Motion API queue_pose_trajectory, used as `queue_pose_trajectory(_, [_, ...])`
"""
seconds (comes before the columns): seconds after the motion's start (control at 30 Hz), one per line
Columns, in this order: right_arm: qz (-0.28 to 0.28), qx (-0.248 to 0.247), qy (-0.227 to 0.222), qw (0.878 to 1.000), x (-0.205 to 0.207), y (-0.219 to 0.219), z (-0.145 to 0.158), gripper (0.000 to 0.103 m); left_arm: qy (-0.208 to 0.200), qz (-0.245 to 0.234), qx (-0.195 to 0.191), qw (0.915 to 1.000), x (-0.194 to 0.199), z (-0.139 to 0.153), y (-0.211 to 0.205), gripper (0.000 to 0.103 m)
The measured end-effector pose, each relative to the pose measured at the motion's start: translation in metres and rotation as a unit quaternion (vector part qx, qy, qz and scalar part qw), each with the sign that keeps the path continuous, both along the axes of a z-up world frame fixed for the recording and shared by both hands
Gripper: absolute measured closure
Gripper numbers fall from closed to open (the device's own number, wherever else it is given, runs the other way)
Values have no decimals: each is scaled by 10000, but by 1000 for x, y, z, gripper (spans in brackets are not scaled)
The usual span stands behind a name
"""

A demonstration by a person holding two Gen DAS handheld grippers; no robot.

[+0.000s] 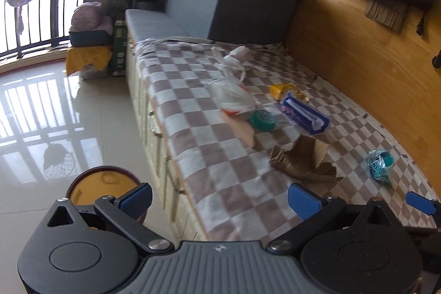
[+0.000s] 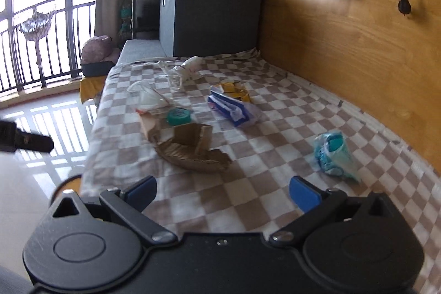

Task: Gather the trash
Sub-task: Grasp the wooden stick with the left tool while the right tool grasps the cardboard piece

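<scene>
1. Left wrist view: the left gripper hangs spread wide and empty over the checkered blanket's near edge, a round bin on the floor to its left.
2. Beyond the torn cardboard lie a teal lid and a blue wrapper; a teal packet lies to its right.
3. Right wrist view: the right gripper, also spread wide and empty, hovers just short of the torn cardboard.

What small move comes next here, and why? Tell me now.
Probably ease the right gripper forward and down onto the torn cardboard. Both grippers are open and hold nothing, so no trash is picked up yet. The cardboard is the nearest piece on the checkered blanket, almost straight ahead of the right fingers, while the crumpled blue wrapper lies off to the side.
</scene>
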State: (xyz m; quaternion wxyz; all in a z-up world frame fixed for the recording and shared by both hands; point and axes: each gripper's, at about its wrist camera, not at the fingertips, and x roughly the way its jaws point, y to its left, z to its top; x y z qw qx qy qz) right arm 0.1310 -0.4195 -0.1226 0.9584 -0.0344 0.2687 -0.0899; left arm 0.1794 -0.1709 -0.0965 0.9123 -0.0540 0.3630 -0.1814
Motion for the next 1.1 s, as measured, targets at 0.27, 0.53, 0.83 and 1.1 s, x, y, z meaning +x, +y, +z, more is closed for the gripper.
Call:
queue_pose_trajectory(0.27, [638,-405,35,9971,42,-16,-22,0,144,-235,-72,9996,53,-8,-48,0])
queue_pose_trajectory(0.53, [2154,-1068,537,9692,104,-16,-36,0,519,-151,-712,9960,105,-20,-62,0])
queue_pose_trajectory(0.83, [3055,-669,1321,9406,170,-29,-39,0,1061,-127,-1312,9856,145,-39,-77,20])
queue_pose_trajectory(1.1, [2832,-567,1204,9498,175,-16,-41,22,997,91,-716,9924,165,-55,-101,39])
